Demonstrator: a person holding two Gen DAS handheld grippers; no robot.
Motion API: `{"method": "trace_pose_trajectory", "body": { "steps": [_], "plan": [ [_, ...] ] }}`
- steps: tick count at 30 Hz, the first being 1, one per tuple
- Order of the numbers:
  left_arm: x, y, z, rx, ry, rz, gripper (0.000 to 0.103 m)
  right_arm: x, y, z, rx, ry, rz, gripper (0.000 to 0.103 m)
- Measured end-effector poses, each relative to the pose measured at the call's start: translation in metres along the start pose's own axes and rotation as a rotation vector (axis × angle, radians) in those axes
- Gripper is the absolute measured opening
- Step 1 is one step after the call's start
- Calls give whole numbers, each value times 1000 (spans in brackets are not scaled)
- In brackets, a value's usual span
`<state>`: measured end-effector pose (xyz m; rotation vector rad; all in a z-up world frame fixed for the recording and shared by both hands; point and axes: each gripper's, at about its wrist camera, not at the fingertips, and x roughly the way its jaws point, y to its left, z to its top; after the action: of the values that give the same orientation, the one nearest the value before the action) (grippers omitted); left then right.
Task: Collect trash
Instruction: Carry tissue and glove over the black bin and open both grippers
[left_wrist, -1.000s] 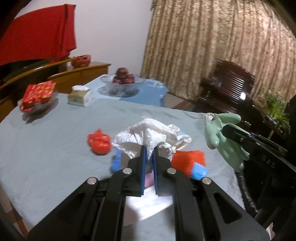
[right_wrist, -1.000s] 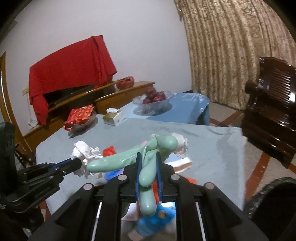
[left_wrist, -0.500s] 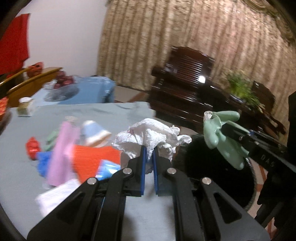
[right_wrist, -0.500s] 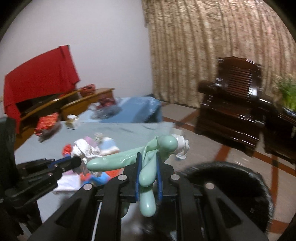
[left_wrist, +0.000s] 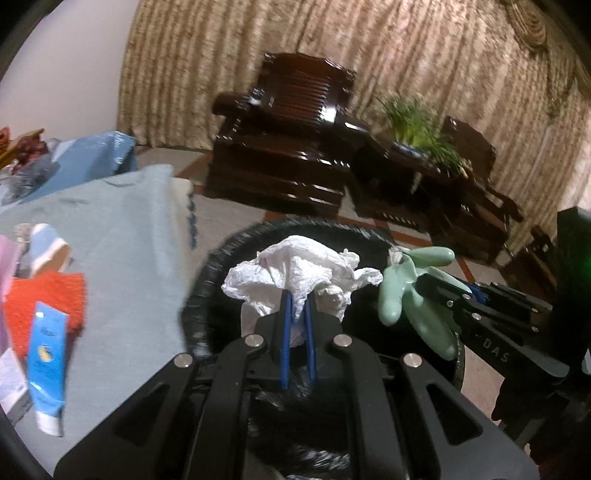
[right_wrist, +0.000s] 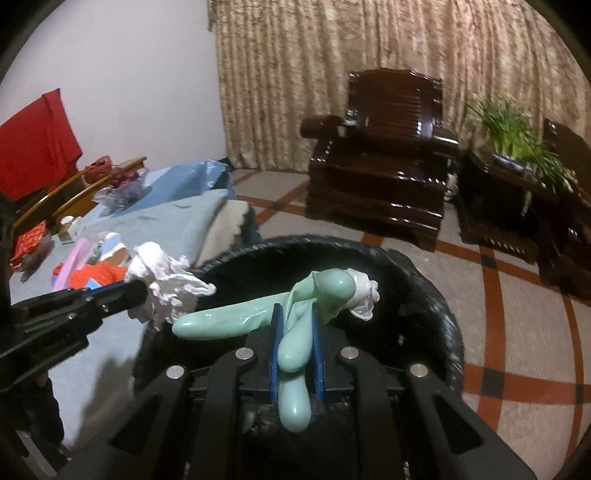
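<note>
My left gripper is shut on a crumpled white tissue and holds it over the black-lined trash bin. The right gripper is shut on a pale green rubber glove, also above the bin. In the left wrist view the right gripper comes in from the right with the glove hanging from it. From the right wrist view, the left gripper reaches in from the left with the tissue.
The table under a pale blue cloth lies to the left, with a blue tube, an orange cloth and other litter. Dark wooden armchairs and a potted plant stand beyond the bin on a tiled floor.
Both grippers have swung from over the table to the right until they are above the bin, each keeping its load. The table litter has slid to the left edge of both views.
</note>
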<state>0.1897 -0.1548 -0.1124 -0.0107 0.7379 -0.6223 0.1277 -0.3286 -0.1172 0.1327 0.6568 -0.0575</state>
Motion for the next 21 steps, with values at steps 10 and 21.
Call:
{"method": "trace_pose_trajectory", "body": {
  "steps": [10, 21],
  "plan": [
    [31, -6, -18, 24, 87, -32, 43, 18, -20, -25, 19, 97, -21, 16],
    [-1, 20, -18, 1, 27, 36, 76, 21, -14, -29, 2, 112, -20, 52]
  ]
}}
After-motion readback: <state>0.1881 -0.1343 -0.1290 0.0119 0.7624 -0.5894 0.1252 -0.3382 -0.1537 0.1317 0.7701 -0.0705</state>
